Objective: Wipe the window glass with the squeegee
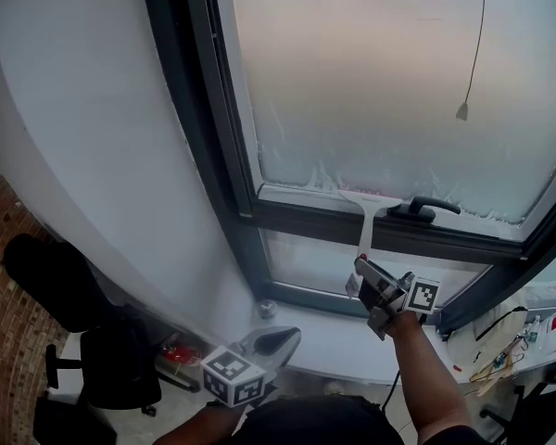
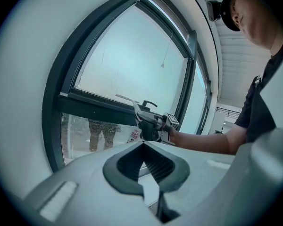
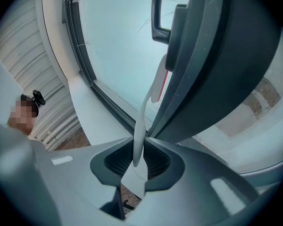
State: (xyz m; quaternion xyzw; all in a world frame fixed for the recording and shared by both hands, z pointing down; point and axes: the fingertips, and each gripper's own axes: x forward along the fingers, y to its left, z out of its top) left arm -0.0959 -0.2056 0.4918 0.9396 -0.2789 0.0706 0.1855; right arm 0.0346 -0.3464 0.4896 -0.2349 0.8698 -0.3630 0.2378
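Observation:
A white squeegee (image 1: 364,222) stands upright against the window, its blade along the bottom edge of the frosted upper glass (image 1: 380,72), just above the dark crossbar. My right gripper (image 1: 362,273) is shut on the lower end of its handle. In the right gripper view the white handle (image 3: 140,135) rises from between the jaws of my right gripper (image 3: 139,158). My left gripper (image 1: 290,336) hangs low over the sill, shut on nothing. The left gripper view shows my left gripper (image 2: 143,160) and, beyond it, the squeegee (image 2: 127,99) and my right gripper (image 2: 150,122).
A black window handle (image 1: 424,209) sits on the crossbar right of the squeegee. A blind cord with a pull (image 1: 462,110) hangs before the glass. Below are a white sill (image 1: 343,339), black chairs (image 1: 93,341) at left and a desk with cables (image 1: 510,350) at right.

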